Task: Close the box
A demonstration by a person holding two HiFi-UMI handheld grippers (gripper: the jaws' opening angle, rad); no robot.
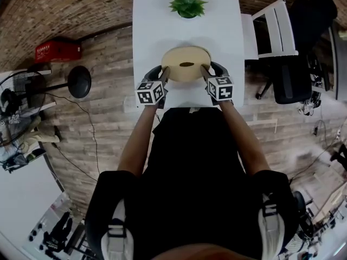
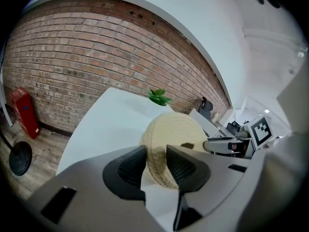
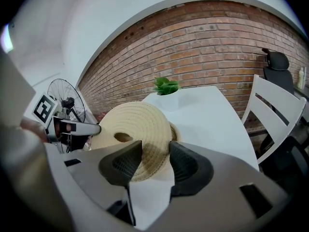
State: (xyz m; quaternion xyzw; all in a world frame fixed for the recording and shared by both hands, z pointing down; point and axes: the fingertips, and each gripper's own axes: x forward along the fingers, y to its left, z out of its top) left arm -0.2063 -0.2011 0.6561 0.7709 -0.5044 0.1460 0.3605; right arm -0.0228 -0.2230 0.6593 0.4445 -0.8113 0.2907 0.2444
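**Lid point(image 1: 186, 64) gripped on both sides, seating step in hand**

Head view: the round woven lid lies level over the near end of the white table point(image 1: 157, 15), well apart from the potted plant point(image 1: 187, 4) at the far end. The left gripper point(image 1: 164, 71) meets its left rim and the right gripper point(image 1: 206, 70) meets its right rim. What stands under the lid we cannot see from above.

Left gripper view: the two pads are drawn narrow onto the rim. The woven edge fills the gap between them, so we read this as a firm hold on the lid. Across the lid, the tip of the other tool touches the opposite rim.

Right gripper view: here it is the same, with the jaws partly closed and pressing on the rim from both faces. Behind the right edge of the lid a sliver of the same woven material shows. We take it for the box point(image 3: 175, 131), and if so, the lid sits a little off-centre over it.

In our judgement the step in hand is setting the lid down onto the box. Whether it is already fully seated, we cannot tell. The next move calls for both hands to shift the lid together until its edge matches the box all around. Then they should lower it evenly and open both tongs at the same time, so that neither side tips up.
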